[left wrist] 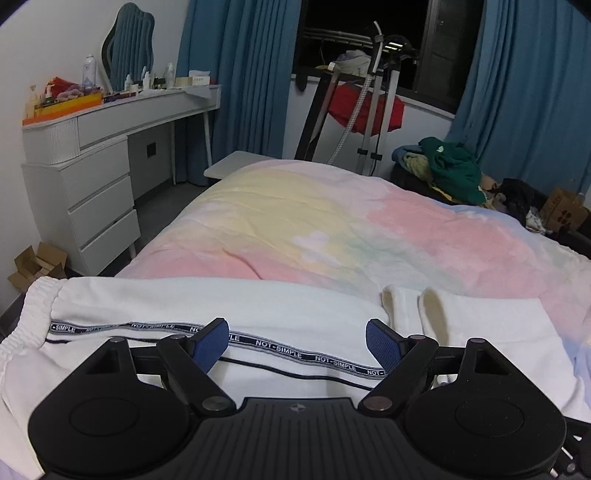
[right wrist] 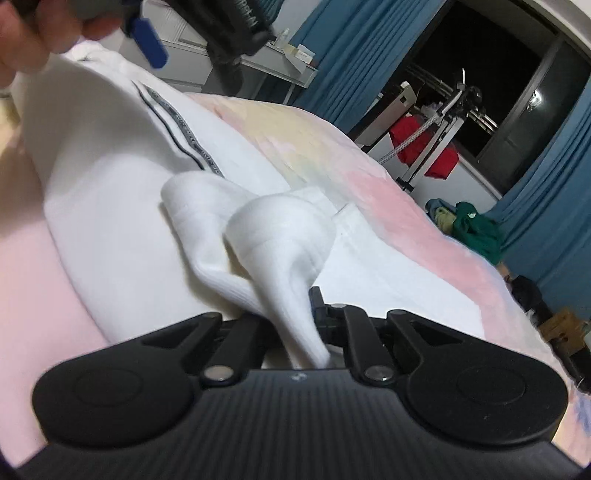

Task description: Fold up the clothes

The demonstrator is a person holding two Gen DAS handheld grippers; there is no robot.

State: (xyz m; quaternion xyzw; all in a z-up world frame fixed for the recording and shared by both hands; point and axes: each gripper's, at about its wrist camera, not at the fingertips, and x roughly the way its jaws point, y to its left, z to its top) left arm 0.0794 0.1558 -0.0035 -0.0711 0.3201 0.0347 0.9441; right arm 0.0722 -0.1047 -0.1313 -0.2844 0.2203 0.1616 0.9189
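White sweatpants (left wrist: 207, 306) with a grey lettered side stripe lie across the near edge of the bed, elastic waistband at the left, leg cuffs (left wrist: 428, 306) at the right. My left gripper (left wrist: 297, 345) is open and empty, hovering just above the stripe. In the right wrist view the pants (right wrist: 122, 177) stretch away to the upper left. My right gripper (right wrist: 291, 314) is shut on the leg cuffs (right wrist: 280, 236) and holds them raised over the pants. The left gripper's blue pad (right wrist: 149, 35) shows at top left.
A pastel pink and yellow blanket (left wrist: 332, 218) covers the bed. A white dresser (left wrist: 99, 177) stands at the left. A metal stand with red cloth (left wrist: 369, 107) is by the window. A clothes pile (left wrist: 450, 170) lies at far right.
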